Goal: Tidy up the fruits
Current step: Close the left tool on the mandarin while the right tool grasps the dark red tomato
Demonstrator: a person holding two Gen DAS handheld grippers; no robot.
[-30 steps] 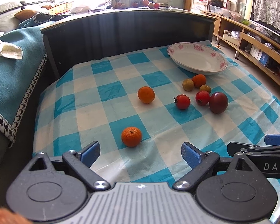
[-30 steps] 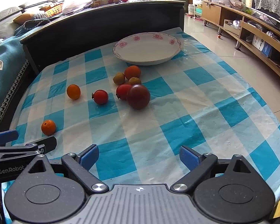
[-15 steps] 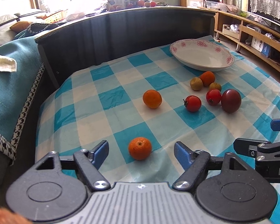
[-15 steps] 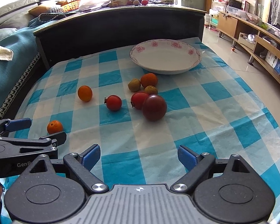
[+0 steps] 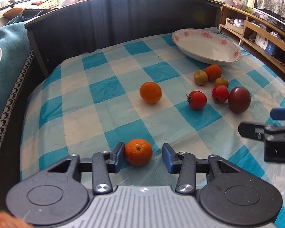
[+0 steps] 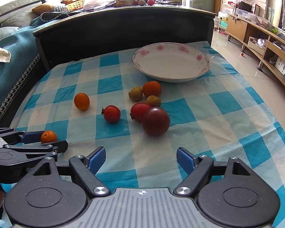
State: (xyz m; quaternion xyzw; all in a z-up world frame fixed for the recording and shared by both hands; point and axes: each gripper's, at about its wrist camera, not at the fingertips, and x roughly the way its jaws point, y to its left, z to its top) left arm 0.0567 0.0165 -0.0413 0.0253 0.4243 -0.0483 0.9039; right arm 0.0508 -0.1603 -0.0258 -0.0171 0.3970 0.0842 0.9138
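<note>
Orange and bumpy, the mandarin (image 5: 138, 152) sits right between the pads of the left gripper (image 5: 141, 156), down at 6 o'clock in the left wrist view. The jaws are partly open: the left pad looks like it's touching or nearly touching the peel, the right pad is clearly apart from it. So nothing's gripped yet.

My take on doing this well: nudge a bit so the fruit is centred, then close slowly and evenly. It's round and soft-skinned, so squeeze just enough to hold it, or it'll roll off the checked tablecloth (image 5: 112, 114).

The floral plate (image 5: 206, 46) at 1 o'clock is the likely drop spot, so lift high enough to clear the tomatoes (image 5: 197, 100).

The right gripper (image 6: 141, 160) is wide open with nothing in it, aimed at the dark tomato (image 6: 155, 121).
</note>
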